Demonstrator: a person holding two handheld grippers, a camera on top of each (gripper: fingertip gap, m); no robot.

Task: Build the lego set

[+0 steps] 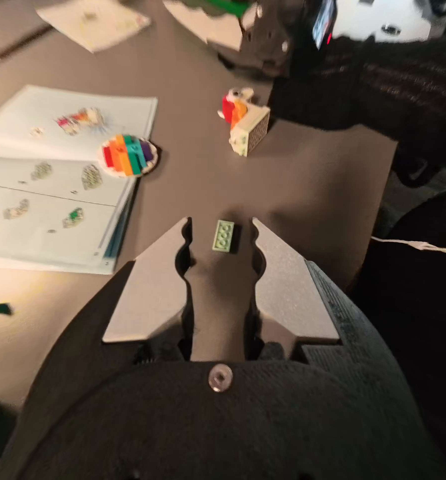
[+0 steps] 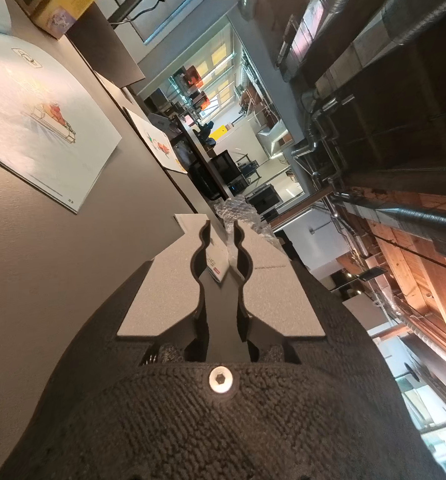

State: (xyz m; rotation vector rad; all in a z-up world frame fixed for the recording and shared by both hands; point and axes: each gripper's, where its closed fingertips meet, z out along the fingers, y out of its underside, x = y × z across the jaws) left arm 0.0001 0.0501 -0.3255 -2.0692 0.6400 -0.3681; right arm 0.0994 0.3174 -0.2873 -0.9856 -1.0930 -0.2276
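In the left wrist view my left gripper (image 1: 221,226) is open above the grey table (image 1: 203,187), and a small pale green brick (image 1: 224,235) lies on the table between its fingertips, untouched. Farther off stand a round white plate with rainbow-coloured strips (image 1: 128,155) and a white build with red and orange bricks (image 1: 244,122). In the right wrist view my right gripper (image 2: 221,228) is tilted on its side near the table, its jaws a narrow gap apart and empty.
An open instruction booklet (image 1: 53,181) lies at the left; it also shows in the right wrist view (image 2: 42,124). More sheets (image 1: 92,23) and a box with green parts (image 1: 216,20) lie at the back. A person's dark sleeve (image 1: 372,85) is at the right. Bubble wrap (image 2: 232,210) sits beyond the right gripper. Some 30 cm of space lies between my two pairs of fingers.
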